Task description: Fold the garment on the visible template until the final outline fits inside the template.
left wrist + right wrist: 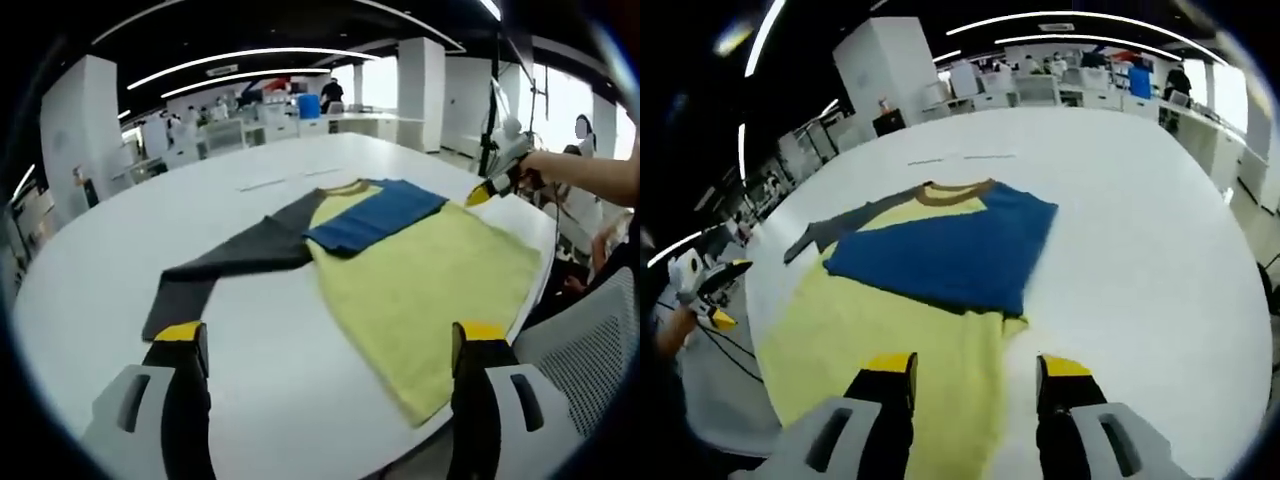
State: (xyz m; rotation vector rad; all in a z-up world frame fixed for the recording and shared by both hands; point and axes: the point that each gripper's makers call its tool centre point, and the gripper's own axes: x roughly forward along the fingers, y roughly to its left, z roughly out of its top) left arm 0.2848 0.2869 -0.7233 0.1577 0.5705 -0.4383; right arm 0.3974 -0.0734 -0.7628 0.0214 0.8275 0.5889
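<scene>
Left gripper view: the shirt (400, 250) was laid flat on the table (260, 330), its blue sleeve (375, 215) folded across the chest, at 12 o'clock from the left gripper (330, 350), jaws wide and empty. In the right gripper view the right gripper (975, 375) was held spread over the hem.

white round table (300, 400), white pillars (420, 75), ceiling light strips (250, 55), bright windows (560, 110)
</scene>
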